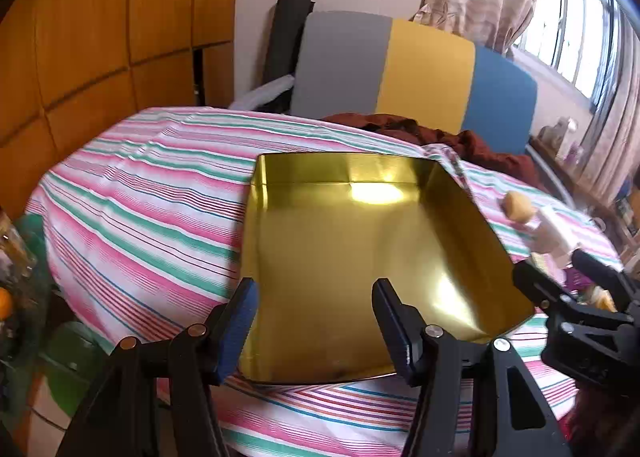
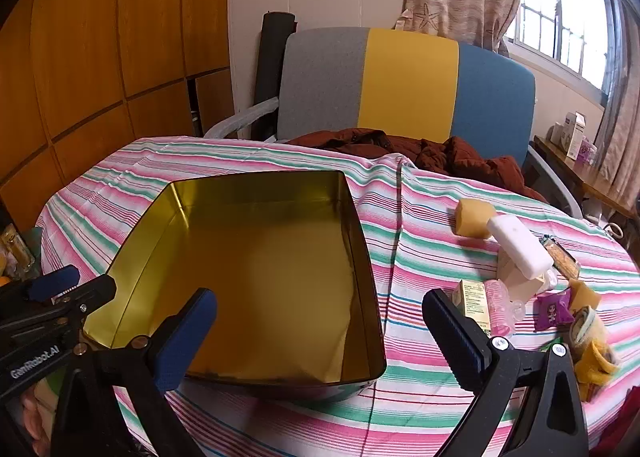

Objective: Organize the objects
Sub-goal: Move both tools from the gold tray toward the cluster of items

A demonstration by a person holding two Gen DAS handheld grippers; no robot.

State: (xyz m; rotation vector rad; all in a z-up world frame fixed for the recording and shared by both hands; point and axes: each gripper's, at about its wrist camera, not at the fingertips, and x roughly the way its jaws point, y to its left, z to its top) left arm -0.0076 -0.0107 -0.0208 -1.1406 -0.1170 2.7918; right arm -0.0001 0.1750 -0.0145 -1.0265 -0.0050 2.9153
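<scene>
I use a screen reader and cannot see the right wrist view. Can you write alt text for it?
An empty gold tin box sits open on a pink and green striped tablecloth, with the right hand-held gripper open above its near edge. Small items lie in a cluster to the right, including a white bar and a purple packet; the left hand-held gripper shows at left.

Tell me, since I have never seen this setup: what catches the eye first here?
The empty gold tin shines mid-table on the striped cloth. To its right lies a small heap of clutter, with a white bar on top. Both the left gripper and the right gripper hover open at the tin's near edge.
</scene>
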